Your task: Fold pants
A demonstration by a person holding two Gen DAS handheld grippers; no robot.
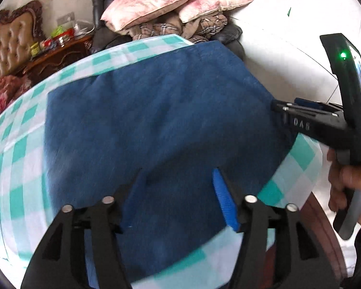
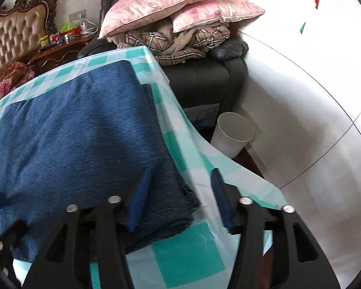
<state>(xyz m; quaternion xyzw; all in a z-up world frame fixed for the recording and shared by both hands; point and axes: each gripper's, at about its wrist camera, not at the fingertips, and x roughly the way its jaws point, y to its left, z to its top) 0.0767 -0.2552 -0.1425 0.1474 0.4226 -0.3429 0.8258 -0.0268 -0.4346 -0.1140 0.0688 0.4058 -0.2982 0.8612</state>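
The blue pants (image 1: pixel 156 110) lie folded in a thick stack on the green-and-white checked tablecloth (image 1: pixel 19 159). My left gripper (image 1: pixel 178 175) is open over the near part of the pants, its blue pads apart and holding nothing. My right gripper (image 2: pixel 180 175) is open at the stack's right edge (image 2: pixel 173 168), one finger over the pants (image 2: pixel 72 130), the other over the cloth (image 2: pixel 195 245). In the left wrist view the right gripper (image 1: pixel 284 110) reaches in from the right at the pants' edge, held by a hand (image 1: pixel 349 187).
Behind the table stands a dark armchair (image 2: pixel 204 77) piled with pink pillows (image 2: pixel 170 2) and a plaid blanket (image 2: pixel 175 41). A white bin (image 2: pixel 231 132) stands on the floor right of the table. A carved headboard (image 2: pixel 16 36) and a cluttered nightstand (image 2: pixel 60 45) are at back left.
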